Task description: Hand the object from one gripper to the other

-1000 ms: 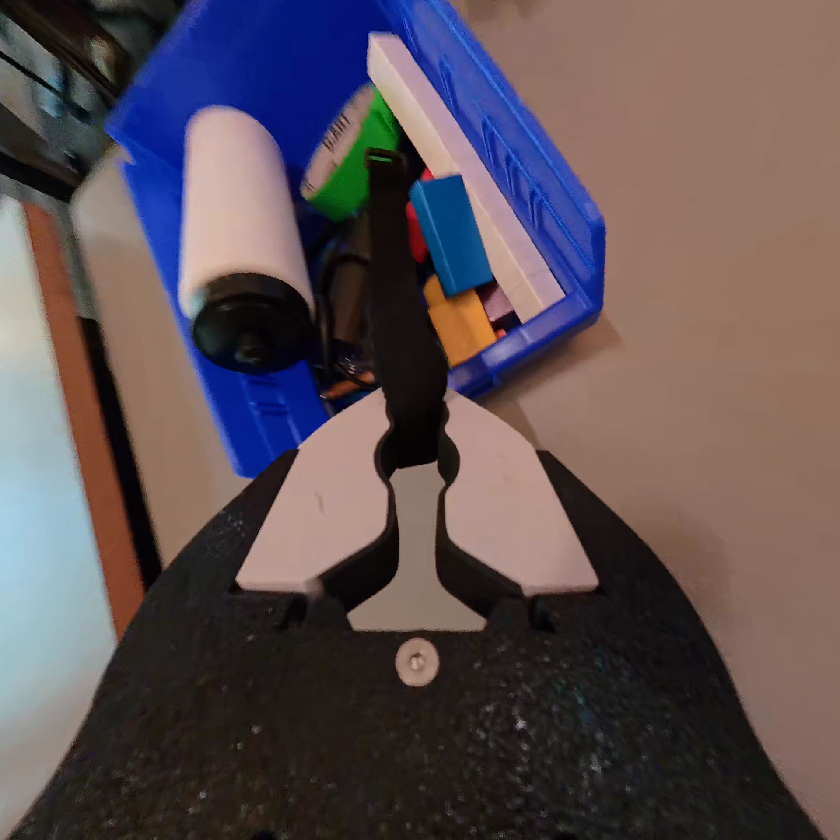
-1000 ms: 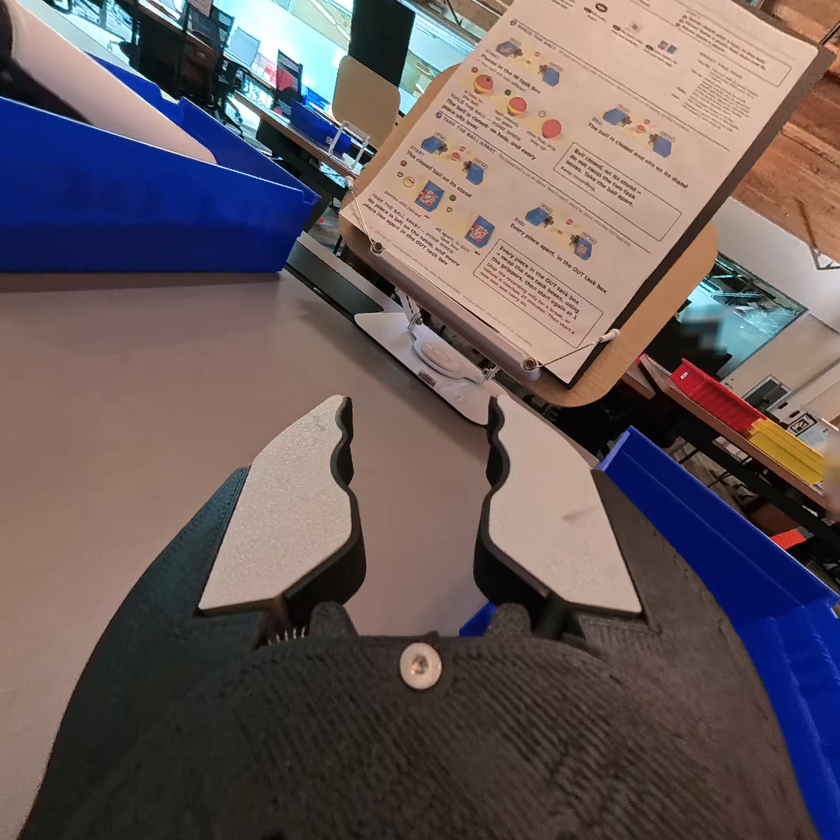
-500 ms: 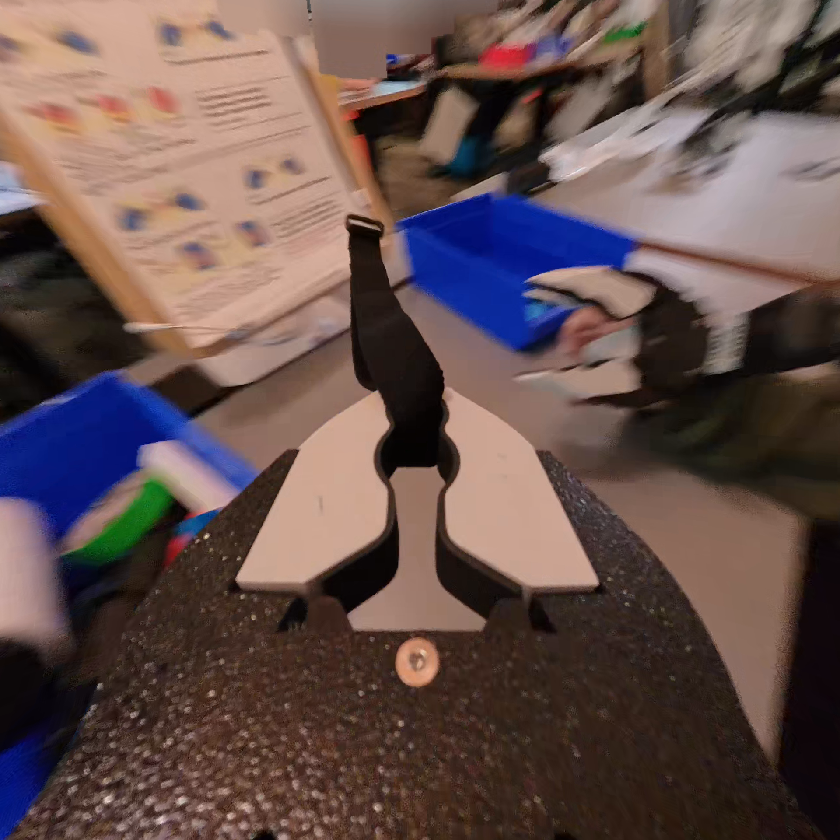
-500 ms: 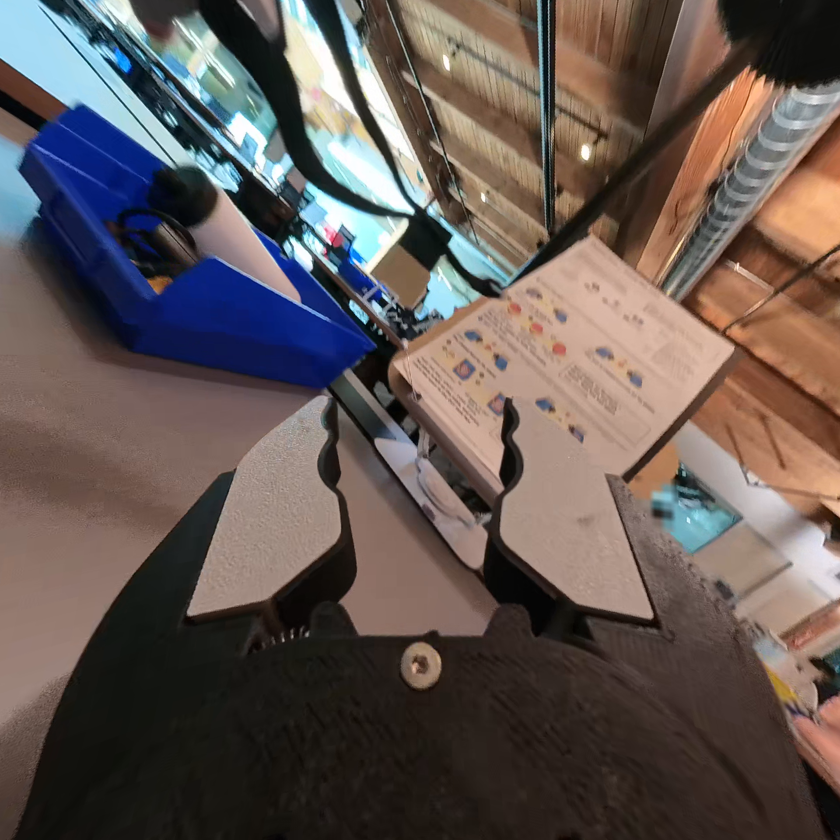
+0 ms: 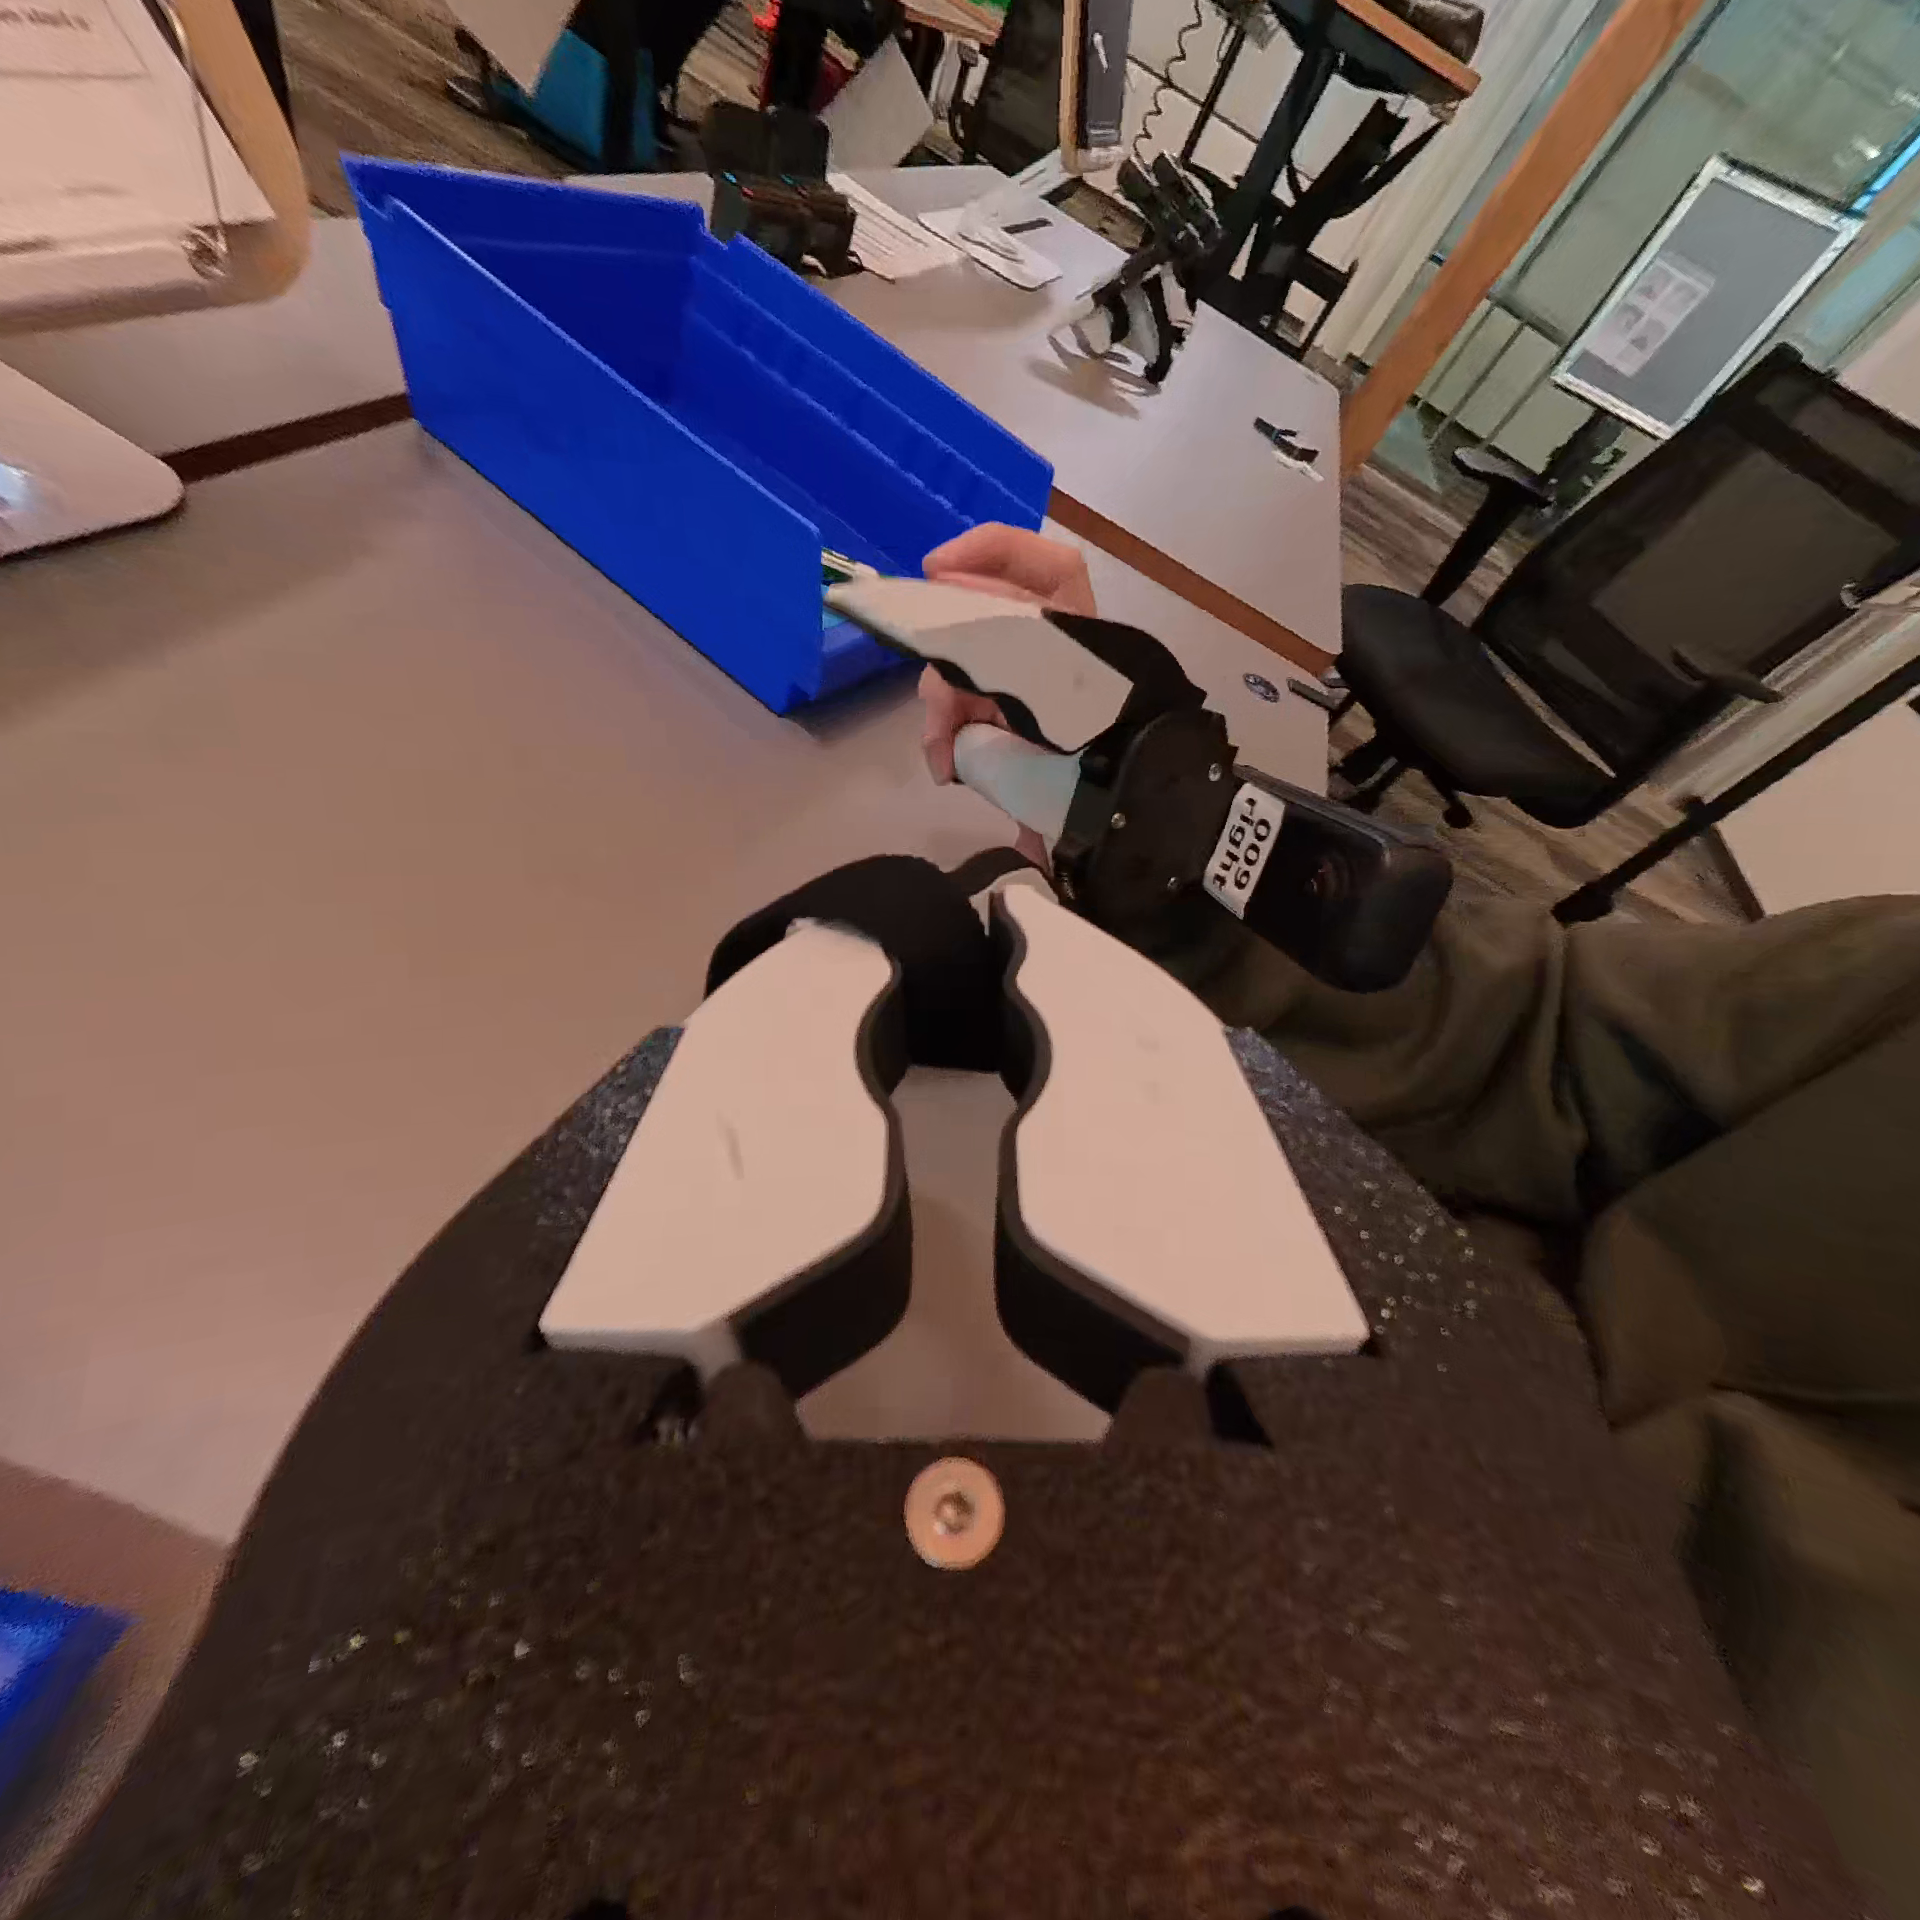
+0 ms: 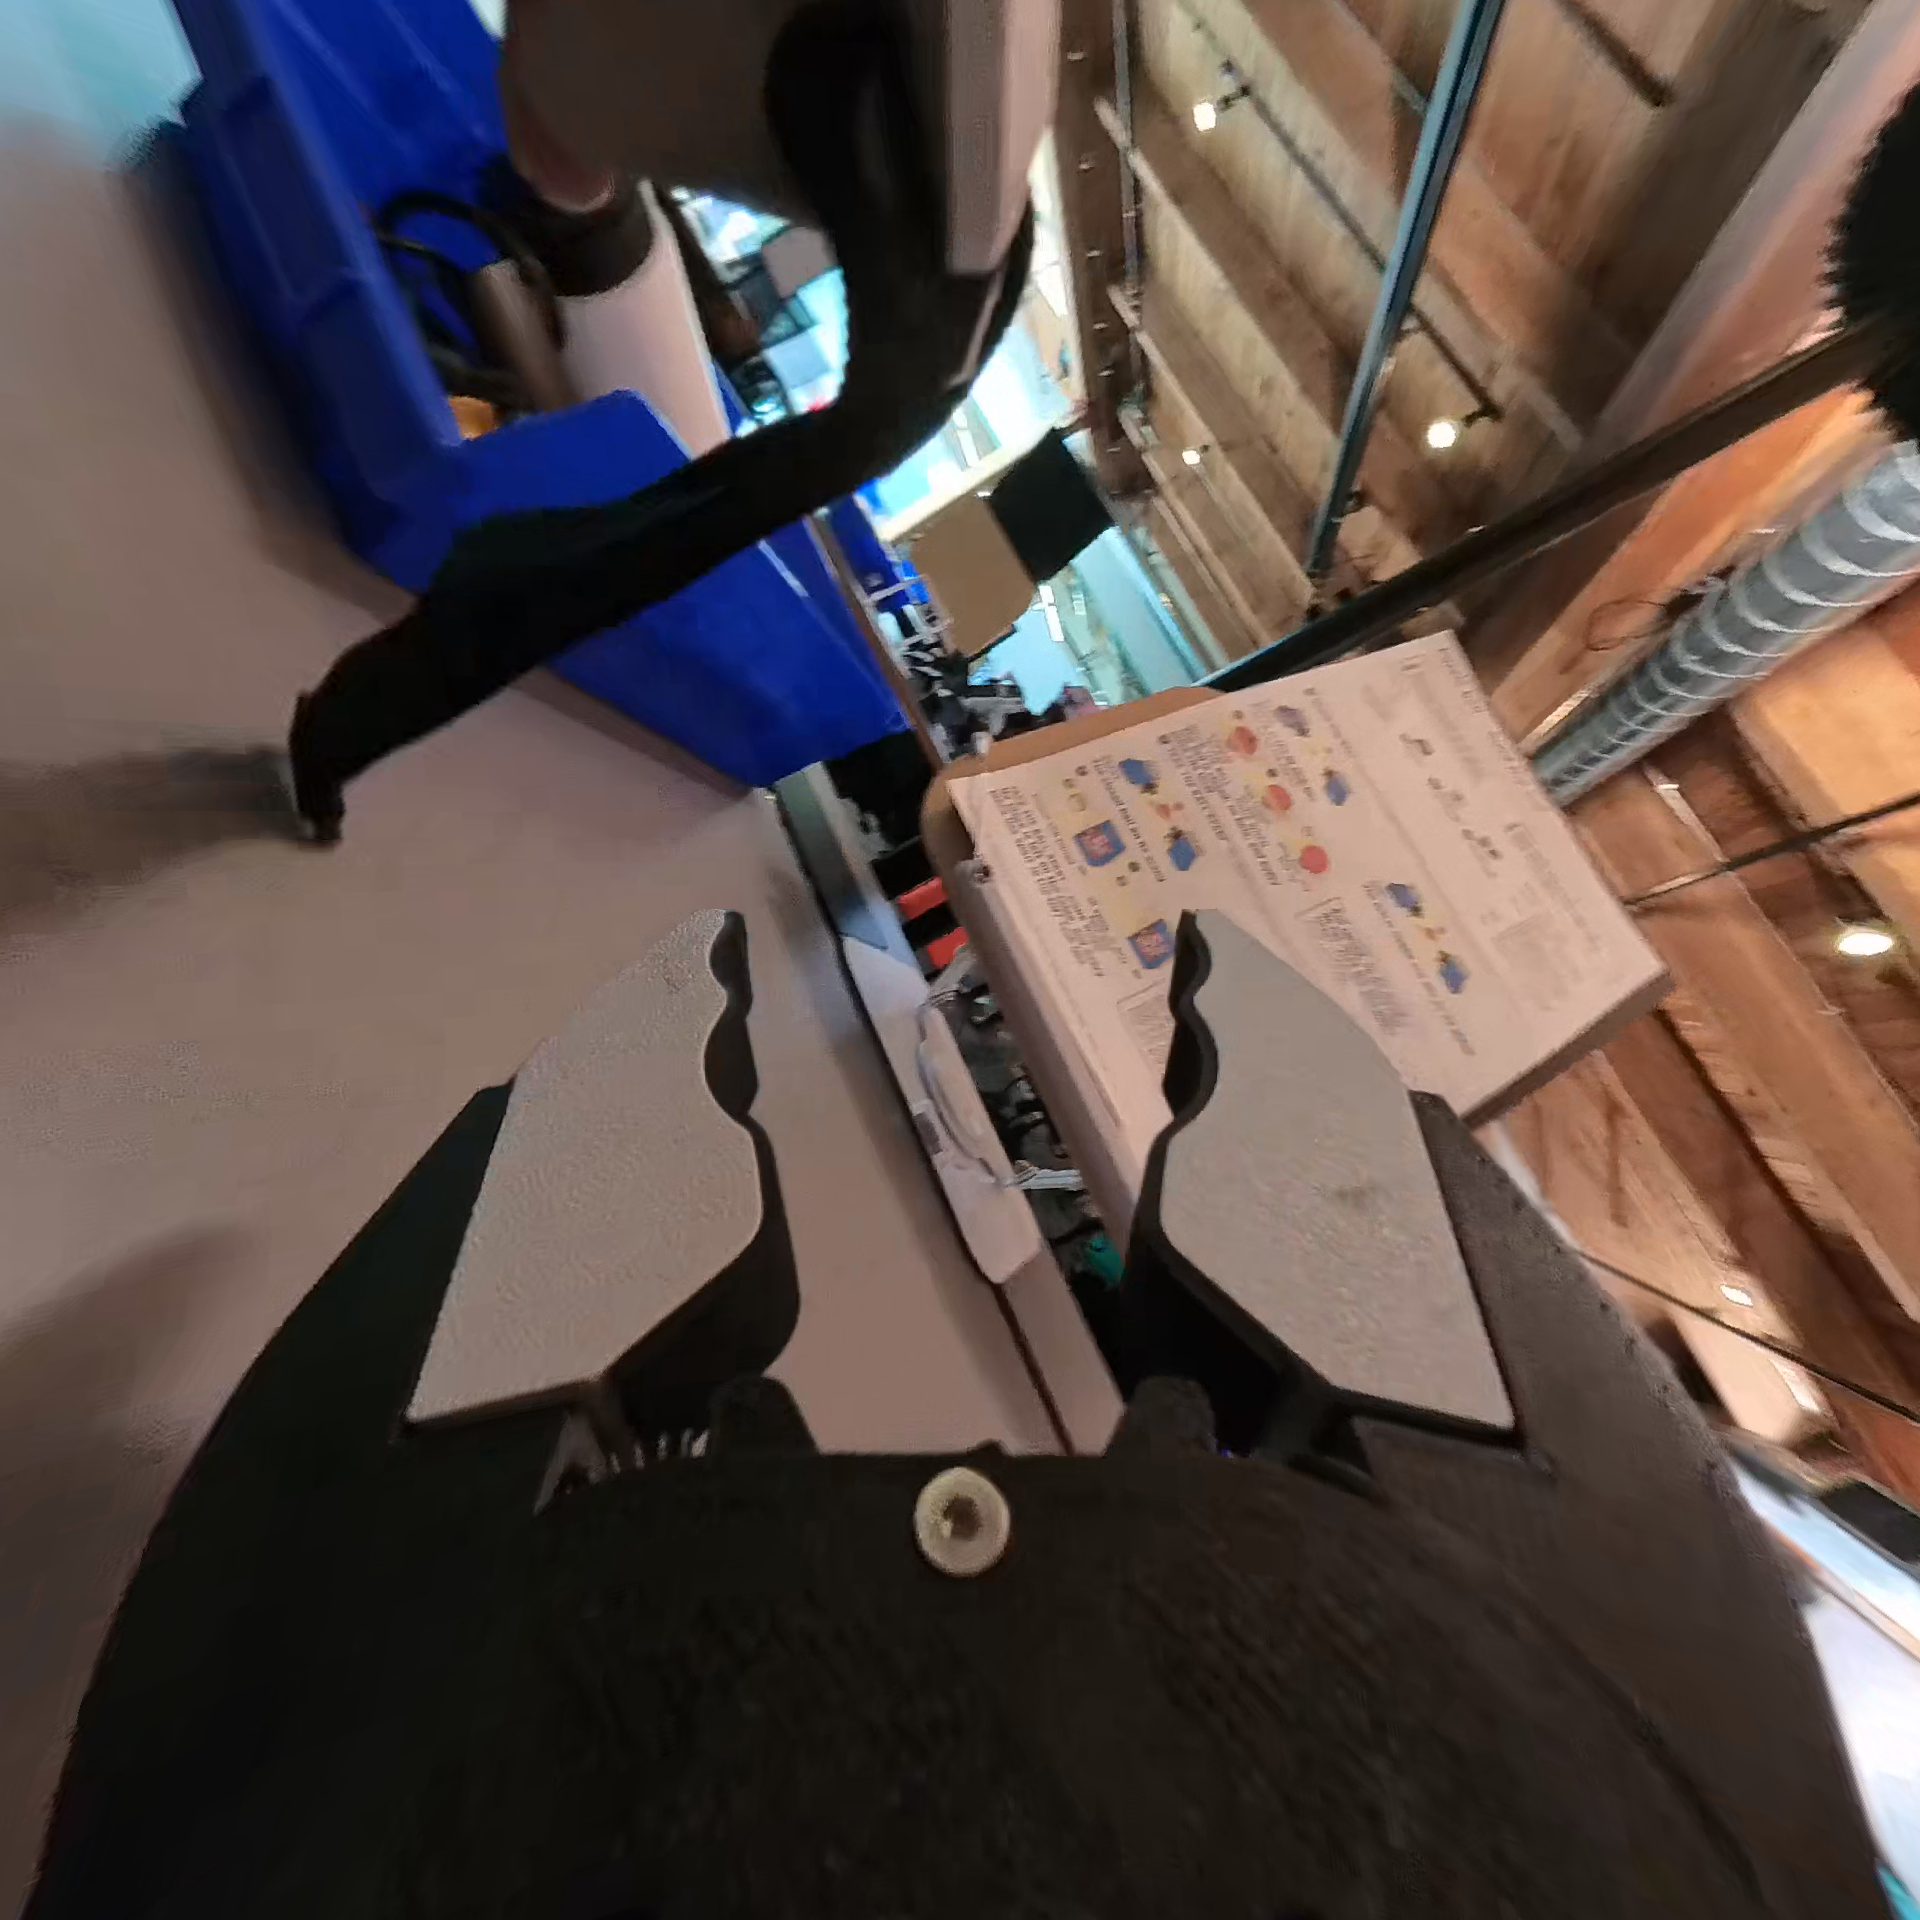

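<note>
My left gripper (image 5: pixel 940 925) is shut on a black strap (image 5: pixel 883 899), which curls over its left fingertip. In the right wrist view the left gripper (image 6: pixel 831 156) is at the top and the strap (image 6: pixel 623 540) hangs down from it, its end at or just above the grey table (image 6: pixel 260 1039). My right gripper (image 6: pixel 956 935) is open and empty, below and to the right of the strap. In the left wrist view the right gripper (image 5: pixel 894 670) is held sideways in a hand just beyond the strap, jaws apart.
An open blue bin (image 5: pixel 623 416) stands on the table (image 5: pixel 312 831) behind the right gripper. A second blue bin (image 6: pixel 343 312) holds a white roll and cables. A sheet on a board stand (image 6: pixel 1299 883) rises at the table's far edge. A green sleeve (image 5: pixel 1558 1091) is at the right.
My left gripper swung away from the full bin toward the right gripper, still holding the strap, which now droops. My right gripper tilted sideways and stayed open. The two are now close together.
</note>
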A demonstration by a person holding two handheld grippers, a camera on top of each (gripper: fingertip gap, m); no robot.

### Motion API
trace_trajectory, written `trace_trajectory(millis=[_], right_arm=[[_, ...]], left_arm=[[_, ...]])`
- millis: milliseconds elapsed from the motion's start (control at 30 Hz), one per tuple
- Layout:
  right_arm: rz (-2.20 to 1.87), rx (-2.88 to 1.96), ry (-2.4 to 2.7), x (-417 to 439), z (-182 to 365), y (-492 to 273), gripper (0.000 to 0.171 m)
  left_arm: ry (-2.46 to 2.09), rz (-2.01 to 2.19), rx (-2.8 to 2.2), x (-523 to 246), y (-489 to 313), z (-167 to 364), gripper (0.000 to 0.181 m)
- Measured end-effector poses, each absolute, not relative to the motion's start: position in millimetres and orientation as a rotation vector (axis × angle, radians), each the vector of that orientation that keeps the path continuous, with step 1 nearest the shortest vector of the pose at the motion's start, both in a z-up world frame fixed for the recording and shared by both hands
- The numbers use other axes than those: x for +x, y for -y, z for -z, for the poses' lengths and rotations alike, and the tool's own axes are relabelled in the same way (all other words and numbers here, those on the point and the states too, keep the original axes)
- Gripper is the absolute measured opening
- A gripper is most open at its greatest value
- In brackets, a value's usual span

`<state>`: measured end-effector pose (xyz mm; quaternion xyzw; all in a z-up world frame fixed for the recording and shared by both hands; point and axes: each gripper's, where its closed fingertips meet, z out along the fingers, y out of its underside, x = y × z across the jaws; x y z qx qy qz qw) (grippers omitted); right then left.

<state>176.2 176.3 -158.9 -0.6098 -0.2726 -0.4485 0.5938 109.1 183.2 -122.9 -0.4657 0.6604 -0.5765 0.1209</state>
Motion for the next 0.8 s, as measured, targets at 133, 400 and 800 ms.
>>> trace_trajectory(millis=[133, 400, 800], right_arm=[[0.798, -1.461, 0.707, 154.2, 175.0, -180.7, 0.081], [0.803, -1.496, 0.499, 167.3, 171.3, -189.3, 0.077], [0.783, -1.579, 0.32, 199.1, 170.5, -179.5, 0.079]], left_arm=[[-1.887, 1.704, -1.316, 105.6, -184.6, 110.1, 0.011], [-1.923, 1.957, -1.136, 80.4, -153.4, 74.7, 0.01], [-1.811, 1.834, -1.191, 88.6, -164.2, 70.6, 0.01]])
